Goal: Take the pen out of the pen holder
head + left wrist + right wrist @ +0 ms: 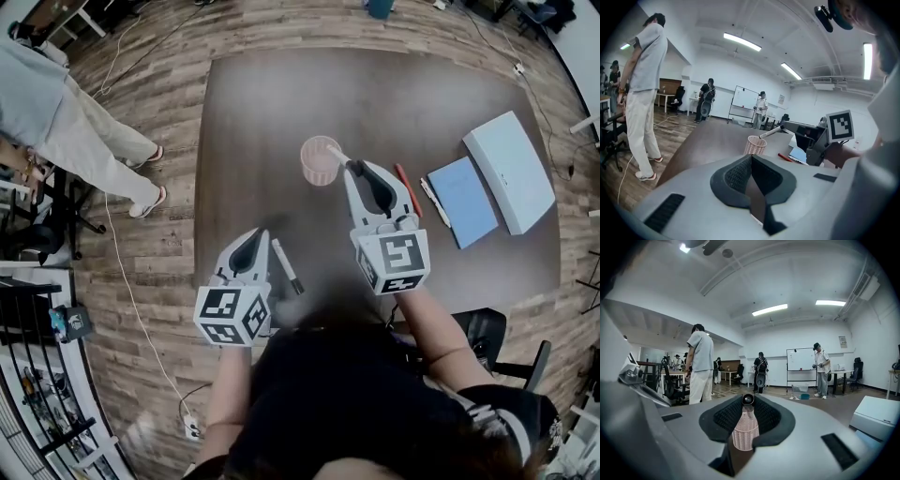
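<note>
Nearest us, short of the pen holder (pixel 317 174), we are holding our left gripper (pixel 255 236) pinched closed on nothing, beside 1 loose marker (pixel 287 266). Our right gripper (pixel 355 170) is clamping the pen (pixel 339 157), its far end slanting down at the pen holder's rim.

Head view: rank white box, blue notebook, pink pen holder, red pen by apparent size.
1. white box
2. blue notebook
3. pink pen holder
4. red pen, long but thin, so the least area
</note>
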